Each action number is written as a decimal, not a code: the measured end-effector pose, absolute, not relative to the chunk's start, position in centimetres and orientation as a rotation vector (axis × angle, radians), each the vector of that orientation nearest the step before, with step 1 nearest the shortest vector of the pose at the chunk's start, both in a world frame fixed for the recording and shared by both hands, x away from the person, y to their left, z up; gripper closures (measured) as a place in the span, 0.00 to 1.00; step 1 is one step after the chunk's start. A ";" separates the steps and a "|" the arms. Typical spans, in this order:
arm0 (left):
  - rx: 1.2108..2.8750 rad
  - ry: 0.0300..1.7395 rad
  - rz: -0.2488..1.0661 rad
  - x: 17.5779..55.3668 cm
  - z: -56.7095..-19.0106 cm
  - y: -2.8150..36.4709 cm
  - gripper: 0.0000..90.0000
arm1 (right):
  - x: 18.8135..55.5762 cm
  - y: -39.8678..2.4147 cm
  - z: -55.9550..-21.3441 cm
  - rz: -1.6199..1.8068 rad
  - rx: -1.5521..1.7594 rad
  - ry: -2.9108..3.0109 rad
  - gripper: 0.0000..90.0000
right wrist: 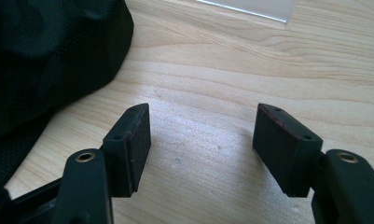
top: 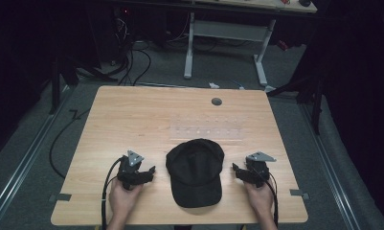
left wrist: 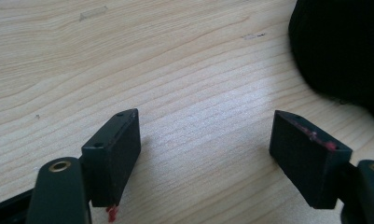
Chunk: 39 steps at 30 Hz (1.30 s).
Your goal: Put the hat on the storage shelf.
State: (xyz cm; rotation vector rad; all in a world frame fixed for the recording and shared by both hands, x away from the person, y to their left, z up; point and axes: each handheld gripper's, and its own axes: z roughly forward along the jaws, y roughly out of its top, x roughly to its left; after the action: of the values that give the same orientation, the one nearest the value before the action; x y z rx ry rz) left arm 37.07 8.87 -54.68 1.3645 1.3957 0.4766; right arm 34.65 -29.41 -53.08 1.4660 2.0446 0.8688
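One black cap (top: 196, 171) on the worktop (top: 132, 115), sitting squarely between the two tools, brim toward the person. The left tool (top: 150, 171) rests just to the cap's left, jaws spread wide with bare wood between them; in the left gripper view the cap's dark edge (left wrist: 338, 51) sits ahead and to the right of the tool (left wrist: 205, 140). The right tool (top: 235, 169) mirrors it on the other side, jaws also standing apart and empty, and in the right gripper view the cap (right wrist: 49, 56) bulges just left of the tool (right wrist: 203, 135). Neither tool touches the fabric. This looks like the approach stage, nothing gripped yet. The next move probably calls for each tool to slide inward and close on a cap edge. Count: one cap, two tools, and one clear flat sheet (top: 206, 128) lying beyond the cap.
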 end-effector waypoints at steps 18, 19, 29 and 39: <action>1.362 1.400 0.479 37.1 -54.7 8.9 0.28 | 34.7 -29.4 -53.1 0.869 1.465 2.045 0.42; 1.362 1.400 0.479 37.1 -54.7 8.9 0.28 | 34.7 -29.4 -53.1 0.869 1.465 2.046 0.42; 1.365 1.400 0.480 37.1 -54.7 8.9 0.28 | 34.6 -29.3 -53.1 0.864 1.467 2.041 0.42; 1.363 1.400 0.478 37.1 -54.7 8.9 0.28 | 34.6 -29.4 -53.1 0.866 1.477 2.030 0.46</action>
State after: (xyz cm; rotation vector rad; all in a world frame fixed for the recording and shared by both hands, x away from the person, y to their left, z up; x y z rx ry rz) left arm 37.10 8.91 -54.66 1.3628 1.3999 0.4783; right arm 34.55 -29.40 -53.07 1.4771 2.0298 0.8660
